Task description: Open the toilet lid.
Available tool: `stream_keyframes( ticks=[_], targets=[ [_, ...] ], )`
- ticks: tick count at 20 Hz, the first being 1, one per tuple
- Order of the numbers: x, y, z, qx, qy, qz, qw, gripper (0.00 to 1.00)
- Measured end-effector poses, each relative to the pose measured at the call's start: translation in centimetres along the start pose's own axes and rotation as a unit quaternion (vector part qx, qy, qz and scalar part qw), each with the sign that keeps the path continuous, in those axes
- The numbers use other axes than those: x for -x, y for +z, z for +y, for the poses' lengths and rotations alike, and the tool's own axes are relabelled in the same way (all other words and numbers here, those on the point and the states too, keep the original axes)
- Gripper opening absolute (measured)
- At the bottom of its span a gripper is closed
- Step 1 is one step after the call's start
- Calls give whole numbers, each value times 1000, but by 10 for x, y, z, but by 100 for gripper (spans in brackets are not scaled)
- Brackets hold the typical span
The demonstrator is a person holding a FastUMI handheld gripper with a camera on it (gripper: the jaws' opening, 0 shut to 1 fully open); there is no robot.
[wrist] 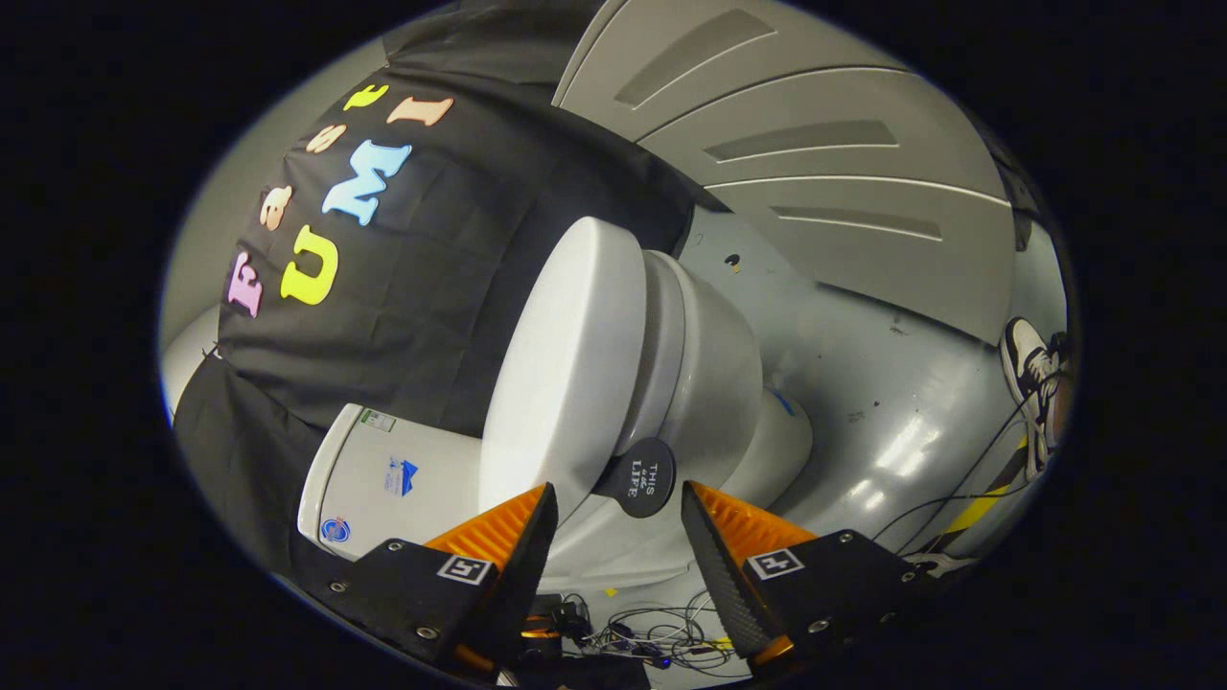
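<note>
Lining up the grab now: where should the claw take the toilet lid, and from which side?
Take the round dark tab on the toilet lid edge, straight ahead between the open claw fingers. It juts clear of the seat, so closing across it probably beats pinching the smooth lid.

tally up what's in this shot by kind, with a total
Toilet, lid down: 1
Round black lid tab, just ahead of the open gripper jaws: 1
Shoe: 1
Cable tangle on floor: 1
Total: 4
</note>
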State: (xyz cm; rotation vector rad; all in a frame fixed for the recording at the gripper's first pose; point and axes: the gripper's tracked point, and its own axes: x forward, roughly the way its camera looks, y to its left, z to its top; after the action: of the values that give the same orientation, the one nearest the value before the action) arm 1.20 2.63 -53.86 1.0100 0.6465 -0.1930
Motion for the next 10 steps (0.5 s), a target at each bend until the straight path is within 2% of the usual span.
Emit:
stream_keyframes(
  ticks=[1, 4, 5, 8, 9, 10],
  targets=[
    [-2, 3, -1, -8, 4, -4, 1000, 74],
    [-9, 8, -4, -30, 13, -14, 999, 63],
    [-10, 8, -6, -36, 16, -15, 999, 53],
    [-15, 12, -13, -55, 17, -21, 998, 33],
    [-16, 14, -13, -58, 19, -26, 998, 22],
    [-15, 13, -13, -62, 23, -28, 997, 21]
  ],
)
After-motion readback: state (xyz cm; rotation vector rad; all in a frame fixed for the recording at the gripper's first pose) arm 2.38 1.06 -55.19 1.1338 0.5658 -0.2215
